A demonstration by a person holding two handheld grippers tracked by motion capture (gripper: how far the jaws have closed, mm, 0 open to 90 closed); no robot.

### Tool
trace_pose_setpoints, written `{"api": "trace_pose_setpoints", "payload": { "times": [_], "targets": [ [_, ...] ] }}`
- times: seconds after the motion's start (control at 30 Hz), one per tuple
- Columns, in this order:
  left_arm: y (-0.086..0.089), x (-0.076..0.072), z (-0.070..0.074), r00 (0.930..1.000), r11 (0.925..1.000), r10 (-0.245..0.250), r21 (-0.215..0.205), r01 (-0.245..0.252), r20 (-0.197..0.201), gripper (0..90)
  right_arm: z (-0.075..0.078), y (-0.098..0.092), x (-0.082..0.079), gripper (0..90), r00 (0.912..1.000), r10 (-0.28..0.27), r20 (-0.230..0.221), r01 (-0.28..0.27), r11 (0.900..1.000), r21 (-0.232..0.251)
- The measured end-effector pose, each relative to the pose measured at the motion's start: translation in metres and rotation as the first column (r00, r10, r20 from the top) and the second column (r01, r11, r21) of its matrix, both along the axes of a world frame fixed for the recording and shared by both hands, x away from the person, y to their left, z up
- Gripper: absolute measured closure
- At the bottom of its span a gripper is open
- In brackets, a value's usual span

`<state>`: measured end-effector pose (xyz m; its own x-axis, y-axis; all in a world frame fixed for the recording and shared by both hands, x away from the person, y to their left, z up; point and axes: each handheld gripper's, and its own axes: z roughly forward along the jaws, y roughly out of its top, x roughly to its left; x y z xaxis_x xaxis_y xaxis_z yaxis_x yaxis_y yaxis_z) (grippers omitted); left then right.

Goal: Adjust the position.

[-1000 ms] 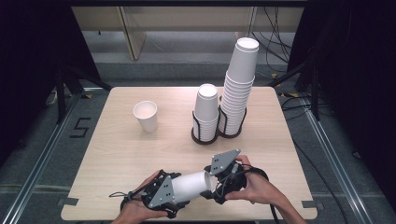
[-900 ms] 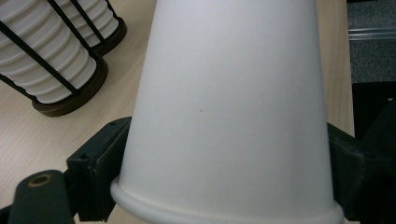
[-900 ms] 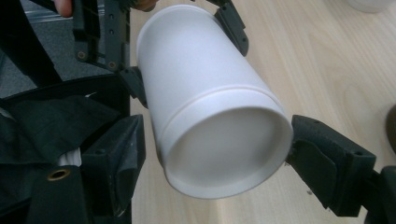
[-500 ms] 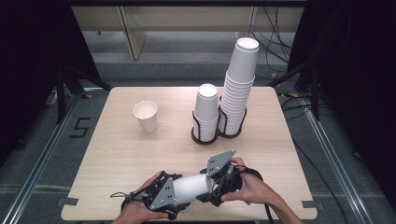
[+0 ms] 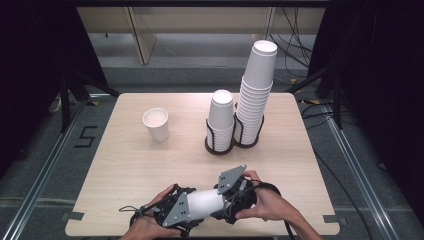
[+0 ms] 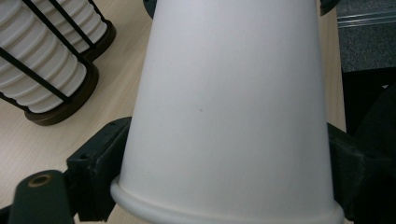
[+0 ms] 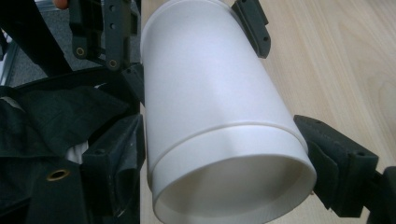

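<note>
A white paper cup (image 5: 205,202) lies on its side just above the table's front edge, held between both grippers. My left gripper (image 5: 187,207) is shut on it: in the left gripper view the jaws (image 6: 224,158) press both sides of the cup (image 6: 229,107) close to its rolled rim. My right gripper (image 5: 222,200) is shut on the other end. In the right gripper view its pads (image 7: 114,156) clamp the cup (image 7: 210,93) beside a ring line, and that end faces the camera. The left gripper's jaws show beyond it.
An upright single cup (image 5: 156,124) stands at the table's left middle. Two black wire holders (image 5: 220,147) stand right of centre, one with a short cup stack (image 5: 220,117), one with a tall stack (image 5: 256,90). Bare wooden tabletop (image 5: 125,170) lies between them and the hands.
The right hand has edged slightly left and toward the front edge. The cup stays gripped by both grippers; the left hand has not moved.
</note>
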<state>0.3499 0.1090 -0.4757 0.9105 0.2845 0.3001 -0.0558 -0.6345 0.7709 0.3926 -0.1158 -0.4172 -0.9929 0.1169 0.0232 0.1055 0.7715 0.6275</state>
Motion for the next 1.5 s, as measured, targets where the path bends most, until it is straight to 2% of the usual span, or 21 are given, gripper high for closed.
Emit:
{"api": "trace_pose_setpoints", "payload": {
  "times": [0.07, 0.1, 0.2, 0.3, 0.33, 0.37, 0.5, 0.57, 0.63, 0.67, 0.7, 0.73, 0.83, 0.9, 1.03, 1.13, 1.2, 1.27, 1.3, 1.37, 1.5],
  "targets": [
    [-0.001, 0.000, -0.001, 1.0000, 1.0000, -0.004, -0.001, 0.004, 0.005, 13.7, -0.001, 0.000, 0.000, 20.1, 0.9999, 0.002, -0.012, -0.002, 1.000, 0.001],
    [0.000, 0.000, 0.001, 1.0000, 0.9998, -0.006, 0.017, 0.006, 0.008, 13.8, -0.002, 0.000, 0.001, 20.7, 0.9999, 0.002, -0.010, -0.002, 1.000, -0.002],
    [0.000, 0.000, 0.002, 0.9999, 0.9996, -0.011, 0.027, 0.011, 0.008, 13.8, -0.003, 0.001, 0.000, 20.7, 0.9999, 0.007, -0.010, -0.007, 1.000, -0.011],
    [-0.001, -0.001, 0.000, 0.9999, 0.9997, -0.012, 0.022, 0.012, 0.001, 13.8, -0.003, 0.003, -0.002, 20.8, 0.9999, 0.013, 0.006, -0.013, 0.999, -0.037],
    [-0.001, 0.000, 0.001, 0.9997, 0.9989, -0.018, 0.043, 0.017, 0.015, 13.8, -0.003, 0.004, -0.002, 20.9, 0.9998, 0.018, 0.006, -0.018, 0.999, -0.039],
    [-0.001, -0.001, 0.001, 0.9999, 0.9994, -0.014, 0.033, 0.014, 0.009, 13.8, -0.003, 0.004, -0.002, 21.0, 0.9998, 0.018, 0.005, -0.017, 0.999, -0.043],
    [-0.001, -0.001, 0.001, 0.9998, 0.9986, -0.021, 0.049, 0.021, 0.006, 13.7, -0.004, 0.004, -0.002, 21.6, 0.9998, 0.021, -0.001, -0.021, 0.999, -0.047],
    [-0.001, 0.000, 0.000, 0.9998, 0.9989, -0.021, 0.042, 0.020, 0.006, 13.4, -0.004, 0.005, -0.002, 22.4, 0.9996, 0.026, 0.006, -0.026, 0.998, -0.049],
    [0.001, 0.001, 0.000, 0.9997, 0.9993, -0.025, 0.026, 0.025, -0.003, 12.0, -0.004, 0.004, -0.002, 22.9, 0.9994, 0.035, 0.002, -0.035, 0.998, -0.045],
    [0.001, 0.001, -0.002, 0.9998, 0.9998, -0.021, -0.005, 0.021, -0.003, 11.5, -0.004, 0.004, -0.001, 23.2, 0.9992, 0.040, 0.002, -0.040, 0.998, -0.040],
    [0.003, 0.002, -0.002, 0.9992, 0.9990, -0.037, -0.025, 0.037, -0.011, 11.1, -0.003, 0.002, 0.000, 23.5, 0.9990, 0.044, 0.009, -0.044, 0.999, -0.032],
    [0.005, 0.002, -0.002, 0.9991, 0.9976, -0.043, -0.056, 0.042, -0.007, 10.9, -0.002, 0.000, 0.001, 24.1, 0.9983, 0.057, -0.002, -0.057, 0.998, -0.015],
    [0.009, 0.004, -0.002, 0.9980, 0.9906, -0.061, -0.124, 0.058, -0.019, 10.2, 0.000, -0.007, 0.005, 24.7, 0.9979, 0.062, -0.020, -0.061, 0.997, 0.037],
    [0.011, 0.005, -0.002, 0.9970, 0.9831, -0.074, -0.170, 0.068, -0.025, 9.6, 0.002, -0.009, 0.006, 24.8, 0.9960, 0.074, -0.050, -0.071, 0.995, 0.070],
    [0.013, 0.007, -0.002, 0.9953, 0.9760, -0.095, -0.198, 0.090, -0.018, 9.6, 0.003, -0.012, 0.007, 25.0, 0.9950, 0.081, -0.058, -0.076, 0.993, 0.090],
    [0.013, 0.006, 0.000, 0.9968, 0.9823, -0.079, -0.171, 0.076, -0.011, 11.6, 0.002, -0.012, 0.008, 25.0, 0.9954, 0.079, -0.054, -0.074, 0.993, 0.088],
    [0.012, 0.006, 0.001, 0.9975, 0.9872, -0.071, -0.143, 0.070, -0.002, 13.4, 0.002, -0.011, 0.008, 24.5, 0.9969, 0.066, -0.043, -0.063, 0.996, 0.069],
    [0.011, 0.005, 0.002, 0.9973, 0.9916, -0.073, -0.108, 0.072, -0.004, 14.2, 0.002, -0.009, 0.006, 24.1, 0.9978, 0.066, -0.002, -0.066, 0.997, 0.029],
    [0.010, 0.004, 0.002, 0.9974, 0.9918, -0.072, -0.107, 0.070, -0.010, 14.5, 0.003, -0.008, 0.004, 23.5, 0.9982, 0.059, 0.003, -0.059, 0.998, 0.005],
    [0.008, 0.003, 0.002, 0.9980, 0.9953, -0.063, -0.075, 0.062, -0.007, 15.0, 0.004, -0.005, 0.001, 21.9, 0.9973, 0.065, 0.033, -0.064, 0.997, -0.038],
    [0.004, 0.002, 0.003, 0.9982, 0.9978, -0.060, -0.029, 0.060, -0.008, 15.2, 0.004, 0.000, -0.004, 21.1, 0.9943, 0.082, 0.068, -0.076, 0.993, -0.091]
  ]
}}
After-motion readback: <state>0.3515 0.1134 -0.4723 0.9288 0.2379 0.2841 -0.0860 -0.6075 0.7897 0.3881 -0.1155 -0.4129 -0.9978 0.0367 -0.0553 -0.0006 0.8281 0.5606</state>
